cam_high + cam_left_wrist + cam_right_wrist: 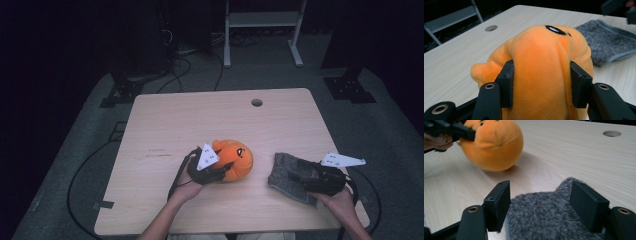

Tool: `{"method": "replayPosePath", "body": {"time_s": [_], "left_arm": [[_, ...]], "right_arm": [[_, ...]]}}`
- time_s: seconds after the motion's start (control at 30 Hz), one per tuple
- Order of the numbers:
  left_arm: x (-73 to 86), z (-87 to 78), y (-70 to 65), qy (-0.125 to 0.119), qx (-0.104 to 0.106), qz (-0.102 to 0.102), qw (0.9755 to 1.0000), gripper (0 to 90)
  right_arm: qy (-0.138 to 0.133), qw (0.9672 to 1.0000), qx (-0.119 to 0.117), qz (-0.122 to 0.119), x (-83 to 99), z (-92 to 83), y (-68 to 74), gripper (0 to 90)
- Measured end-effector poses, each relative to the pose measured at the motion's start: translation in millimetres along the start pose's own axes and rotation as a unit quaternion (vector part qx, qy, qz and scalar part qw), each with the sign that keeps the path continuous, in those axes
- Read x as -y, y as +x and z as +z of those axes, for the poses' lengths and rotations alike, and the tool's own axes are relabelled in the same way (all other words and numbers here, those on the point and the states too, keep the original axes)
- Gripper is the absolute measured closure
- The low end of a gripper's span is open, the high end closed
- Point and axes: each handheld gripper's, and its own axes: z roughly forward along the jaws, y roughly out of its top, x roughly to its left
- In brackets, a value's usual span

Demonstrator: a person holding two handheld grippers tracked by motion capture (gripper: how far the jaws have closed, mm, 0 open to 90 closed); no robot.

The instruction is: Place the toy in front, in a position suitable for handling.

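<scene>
An orange plush toy (pixel 236 159) with black face marks lies on the wooden table (pixel 200 115) left of centre. My left gripper (pixel 226 169) is shut on it, its pads pressed into the toy's sides (pixel 541 62). At the right front lies a grey fuzzy cloth (pixel 281 176). My right gripper (pixel 296 174) rests over the cloth, which is bunched between both pads (pixel 541 220), so it is shut on the cloth. The right gripper view has the plush toy (pixel 491 145) and the left gripper (pixel 461 132) at its upper left.
A round cable hole (pixel 256 102) sits near the table's far edge. A white metal frame (pixel 262 20) and cables (pixel 175 70) stand on the floor beyond. Bare tabletop stretches behind both hands.
</scene>
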Motion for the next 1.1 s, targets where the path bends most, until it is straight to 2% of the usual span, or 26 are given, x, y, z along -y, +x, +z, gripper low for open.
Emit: {"method": "replayPosePath", "body": {"time_s": [0.13,0.33,0.43,0.5,0.6,0.63,0.7,0.8,0.87,0.9,0.93,0.97,1.03,1.07,1.1], "left_arm": [[1.1,4.8,-6.2,0.006,0.009,-0.005,0.9999,47.6],[10.3,10.5,-12.7,0.020,0.020,-0.004,0.9996,46.1],[12.5,9.6,-13.5,0.017,0.021,-0.010,0.9996,43.9],[11.9,7.9,-13.2,0.019,0.024,-0.008,0.9995,38.8],[11.0,3.6,-13.3,0.023,0.032,-0.013,0.9991,23.5],[12.0,-0.1,-12.2,0.019,0.041,-0.022,0.9988,19.6],[14.4,-8.0,-9.8,0.006,0.044,-0.031,0.9985,16.6],[18.5,-20.7,-3.8,-0.023,0.053,-0.055,0.9968,14.1],[22.0,-24.0,-2.5,-0.026,0.045,-0.056,0.9971,14.1],[24.2,-24.7,-1.6,-0.020,0.038,-0.051,0.9977,14.1],[27.3,-25.2,-0.2,-0.022,0.032,-0.054,0.9978,14.1],[28.8,-25.6,1.0,-0.023,0.032,-0.057,0.9976,14.1],[30.0,-26.4,3.4,-0.027,0.023,-0.058,0.9977,14.0],[29.7,-27.1,4.4,-0.029,0.023,-0.060,0.9975,14.0],[28.9,-27.7,5.3,-0.033,0.026,-0.063,0.9971,13.9]], "right_arm": [[0.000,1.0000,0.009,-0.001,-2.8,2.0,-4.6,31.7],[0.024,0.9993,0.028,0.000,-5.6,11.1,-10.7,31.7],[0.026,0.9989,0.038,0.001,-11.2,15.3,-13.8,32.0],[0.025,0.9988,0.041,0.000,-14.5,19.4,-15.4,32.7],[0.042,0.9980,0.048,-0.002,-18.6,29.6,-16.9,32.7],[0.045,0.9977,0.051,0.000,-19.8,32.9,-16.6,32.9],[0.053,0.9973,0.051,0.005,-22.3,40.6,-16.4,33.1],[0.078,0.9946,0.067,-0.006,-23.0,53.0,-14.0,34.5],[0.109,0.9912,0.076,-0.006,-20.4,63.1,-14.4,34.9],[0.126,0.9887,0.081,-0.008,-18.4,68.1,-14.7,35.1],[0.161,0.9818,0.099,-0.017,-13.3,76.6,-14.2,36.6],[0.161,0.9818,0.099,-0.017,-13.3,76.6,-14.2,38.6],[0.187,0.9764,0.105,-0.022,-9.0,82.3,-13.4,40.0],[0.189,0.9758,0.107,-0.024,-7.1,83.2,-12.9,41.1],[0.183,0.9768,0.108,-0.023,-5.8,83.2,-12.6,43.1]]}}
